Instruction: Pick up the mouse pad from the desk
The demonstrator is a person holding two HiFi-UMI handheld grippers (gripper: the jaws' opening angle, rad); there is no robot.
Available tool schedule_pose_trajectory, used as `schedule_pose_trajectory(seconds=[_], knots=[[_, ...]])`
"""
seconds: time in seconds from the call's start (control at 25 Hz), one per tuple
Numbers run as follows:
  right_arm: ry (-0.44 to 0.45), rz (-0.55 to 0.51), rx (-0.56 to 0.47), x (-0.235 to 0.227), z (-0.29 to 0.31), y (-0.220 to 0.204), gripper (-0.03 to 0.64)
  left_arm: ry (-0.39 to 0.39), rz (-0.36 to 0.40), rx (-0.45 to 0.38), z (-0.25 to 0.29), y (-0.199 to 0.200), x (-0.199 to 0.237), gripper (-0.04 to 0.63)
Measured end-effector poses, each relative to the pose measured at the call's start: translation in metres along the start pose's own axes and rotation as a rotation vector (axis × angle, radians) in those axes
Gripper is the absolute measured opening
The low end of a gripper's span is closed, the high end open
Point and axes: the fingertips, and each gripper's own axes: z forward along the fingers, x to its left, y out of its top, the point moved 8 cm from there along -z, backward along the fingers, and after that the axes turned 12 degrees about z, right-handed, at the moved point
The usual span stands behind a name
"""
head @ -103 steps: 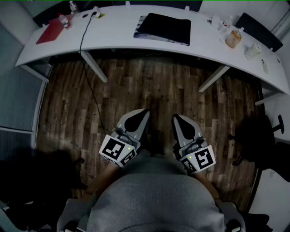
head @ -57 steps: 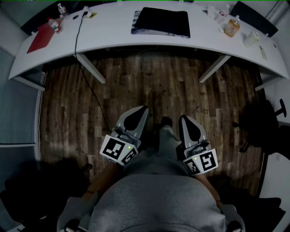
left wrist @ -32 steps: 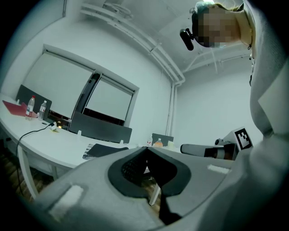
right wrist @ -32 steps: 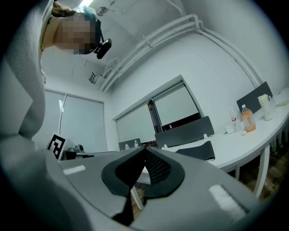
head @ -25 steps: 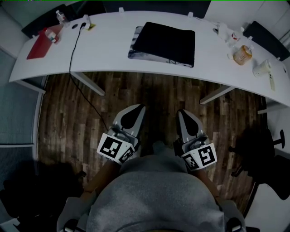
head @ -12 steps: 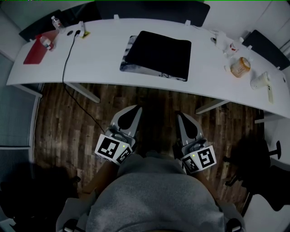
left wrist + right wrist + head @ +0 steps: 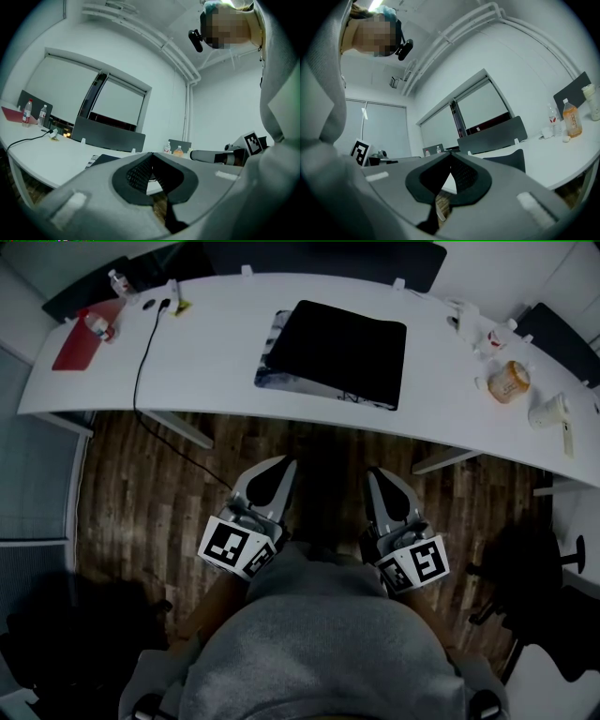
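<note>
A black mouse pad [image 7: 339,350] lies flat on the white curved desk [image 7: 206,352], over a pale patterned sheet whose edge shows at its left and near side. It appears as a dark strip [image 7: 101,159] in the left gripper view and as a dark slab [image 7: 506,161] in the right gripper view. My left gripper [image 7: 283,465] and right gripper [image 7: 372,474] hang side by side over the wooden floor, short of the desk's near edge. Both point level at the desk, shut, with nothing between the jaws.
A red folder [image 7: 77,334] and two small bottles [image 7: 118,282] sit at the desk's left end, with a black cable [image 7: 141,362] running off the near edge to the floor. An orange jar [image 7: 509,382] and a white cup [image 7: 551,412] stand at the right. A dark chair [image 7: 525,559] is lower right.
The desk and mouse pad have grown larger and slid lower in the head view as the person walked toward them. Both grippers stayed shut, side by side.
</note>
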Motion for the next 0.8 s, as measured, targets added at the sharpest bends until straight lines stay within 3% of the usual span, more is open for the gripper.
schedule_pose_trajectory(seconds=[0.28,0.8], knots=[[0.002,-0.002,0.005,0.003,0.008,0.000,0.000,-0.010,0.010,-0.012,0.003,0.006,0.007,0.000],[0.027,-0.006,0.021,-0.009,0.002,0.003,0.000,0.046,0.015,-0.010,0.003,0.000,0.005,0.000]])
